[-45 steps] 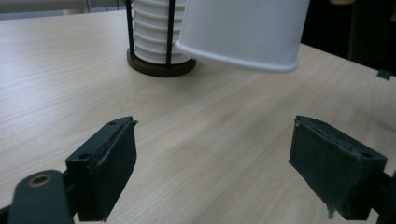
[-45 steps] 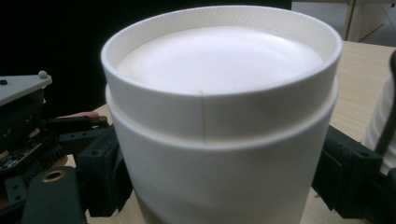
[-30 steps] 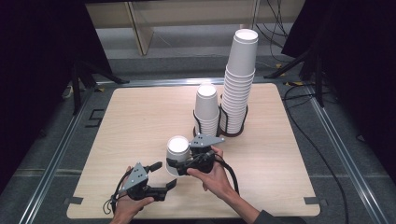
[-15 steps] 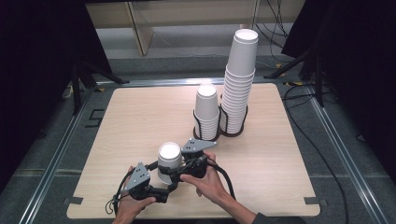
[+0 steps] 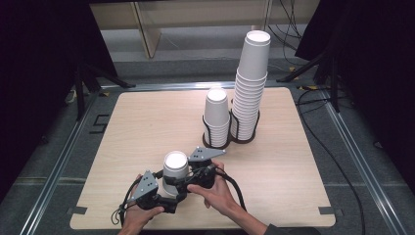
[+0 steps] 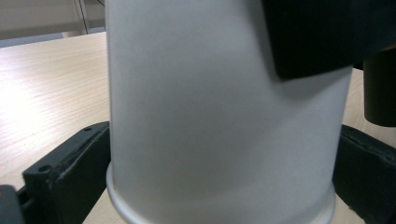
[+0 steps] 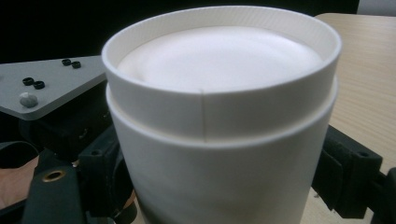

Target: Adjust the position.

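An upside-down white paper cup (image 5: pixel 175 167) sits near the front edge of the light wooden tabletop (image 5: pixel 147 122). The left gripper (image 5: pixel 169 195) has just released its fingers, which flank the cup's rim. The right gripper's (image 5: pixel 185 180) fingers clasp the cup's body.

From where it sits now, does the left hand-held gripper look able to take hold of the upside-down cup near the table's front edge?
Probably yes: the cup already stands between the left hand-held gripper's open jaws, with nothing between them; the right hand-held gripper flanks it too.
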Motion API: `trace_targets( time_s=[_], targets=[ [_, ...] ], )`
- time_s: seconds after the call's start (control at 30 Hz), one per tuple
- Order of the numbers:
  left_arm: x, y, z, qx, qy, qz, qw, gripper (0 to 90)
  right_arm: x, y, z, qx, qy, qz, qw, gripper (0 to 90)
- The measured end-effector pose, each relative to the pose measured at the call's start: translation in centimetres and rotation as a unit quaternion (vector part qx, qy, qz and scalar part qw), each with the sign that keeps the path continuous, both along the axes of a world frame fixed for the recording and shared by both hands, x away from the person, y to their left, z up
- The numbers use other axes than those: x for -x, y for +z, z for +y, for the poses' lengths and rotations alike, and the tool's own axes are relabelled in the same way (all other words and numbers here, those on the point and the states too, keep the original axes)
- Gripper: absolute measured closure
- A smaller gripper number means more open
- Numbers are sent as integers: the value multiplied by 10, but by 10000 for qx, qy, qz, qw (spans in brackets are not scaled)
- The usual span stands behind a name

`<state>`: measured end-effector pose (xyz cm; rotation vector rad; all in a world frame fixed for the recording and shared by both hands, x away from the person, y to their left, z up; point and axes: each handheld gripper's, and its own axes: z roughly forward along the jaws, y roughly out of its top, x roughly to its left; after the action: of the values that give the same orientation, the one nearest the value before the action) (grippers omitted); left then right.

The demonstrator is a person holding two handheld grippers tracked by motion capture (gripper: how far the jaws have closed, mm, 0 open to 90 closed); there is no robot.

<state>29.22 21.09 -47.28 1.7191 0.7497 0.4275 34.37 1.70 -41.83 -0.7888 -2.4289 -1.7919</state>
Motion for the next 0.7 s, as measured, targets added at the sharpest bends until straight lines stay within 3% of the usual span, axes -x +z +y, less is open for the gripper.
trace_targets(
  time_s=[0.03,0.13,0.3,0.37,0.63,0.67,0.7],
  targets=[
    [0,0,0,45,-35,-14,10000,0,1,-1,1,-43,8,76,10000,187],
    [0,0,1,91,-25,43,9999,7,0,-1,2,-29,23,-17,10000,187],
    [2,2,3,-28,-40,101,9999,27,0,-1,1,-33,58,121,9999,177],
    [2,2,2,17,-76,54,10000,46,1,0,0,-37,34,149,9999,169],
    [5,8,2,-352,-267,-138,9989,72,-3,7,-8,132,295,161,9994,155],
    [4,9,2,-500,-336,-300,9977,75,-3,11,-10,187,293,-1,9994,154],
    [5,10,2,-562,-350,-375,9971,77,-2,12,-11,185,394,87,9990,154]
  ],
)
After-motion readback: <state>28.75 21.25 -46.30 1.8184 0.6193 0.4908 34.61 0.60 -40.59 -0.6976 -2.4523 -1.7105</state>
